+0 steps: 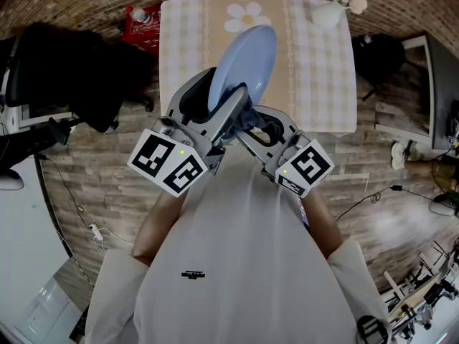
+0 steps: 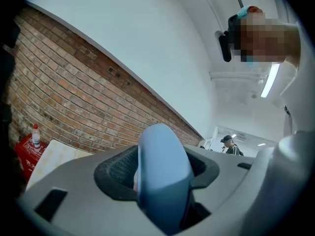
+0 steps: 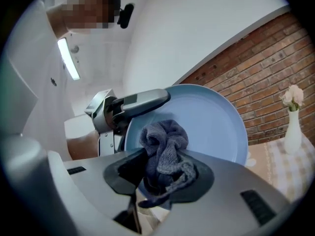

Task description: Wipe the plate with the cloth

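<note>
Left claw [image 2: 162, 181] grips the plate [image 3: 211, 127]; right claw [image 3: 165, 176] holds the cloth [image 3: 165, 144] against its face. Wiping seems underway, unfinished.

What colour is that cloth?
Dark greyish blue cloth, darker than the pale blue plate; clearest in the right gripper view.

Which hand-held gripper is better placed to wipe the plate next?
Right, probably. The right hand-held gripper is shut on the cloth, close before the plate. The left hand-held gripper is shut on the plate rim, holding it up.
</note>
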A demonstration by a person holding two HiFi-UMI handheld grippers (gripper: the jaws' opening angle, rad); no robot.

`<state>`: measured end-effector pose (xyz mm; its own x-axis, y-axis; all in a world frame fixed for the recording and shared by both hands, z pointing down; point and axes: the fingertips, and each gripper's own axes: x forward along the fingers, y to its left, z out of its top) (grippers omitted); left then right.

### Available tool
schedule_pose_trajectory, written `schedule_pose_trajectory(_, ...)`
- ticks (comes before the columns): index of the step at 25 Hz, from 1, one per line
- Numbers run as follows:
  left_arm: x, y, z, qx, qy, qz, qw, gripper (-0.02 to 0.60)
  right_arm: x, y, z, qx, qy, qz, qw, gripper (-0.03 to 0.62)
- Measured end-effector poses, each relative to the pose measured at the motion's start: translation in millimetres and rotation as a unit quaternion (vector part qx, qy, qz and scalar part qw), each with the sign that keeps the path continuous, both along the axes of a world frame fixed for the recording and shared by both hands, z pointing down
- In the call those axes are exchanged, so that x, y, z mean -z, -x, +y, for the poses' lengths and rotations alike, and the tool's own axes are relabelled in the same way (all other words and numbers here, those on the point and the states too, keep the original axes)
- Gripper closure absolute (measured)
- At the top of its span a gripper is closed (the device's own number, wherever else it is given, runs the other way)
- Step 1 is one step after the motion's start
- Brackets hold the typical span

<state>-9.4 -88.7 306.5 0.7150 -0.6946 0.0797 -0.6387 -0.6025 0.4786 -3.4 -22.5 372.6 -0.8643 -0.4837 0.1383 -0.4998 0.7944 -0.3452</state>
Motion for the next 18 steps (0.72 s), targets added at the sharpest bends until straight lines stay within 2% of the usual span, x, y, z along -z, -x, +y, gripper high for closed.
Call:
schedule_pose_trajectory(8, -5.3, -13.2, 18.8, -0.045, 0.005, -0.017, 0.9988, 0.334, 10.7, -34.9, -36.5, -0.091, -0.017, -0.019, 0.996, 0.436)
schedule_pose_trajectory(18, -11.1, -8.1, 11.6, -0.033, 0.022, -0.013, 0.9991, 0.334, 22.6, -93.2, -64.9, -0.171, -0.042, -0.009, 0.984, 0.436)
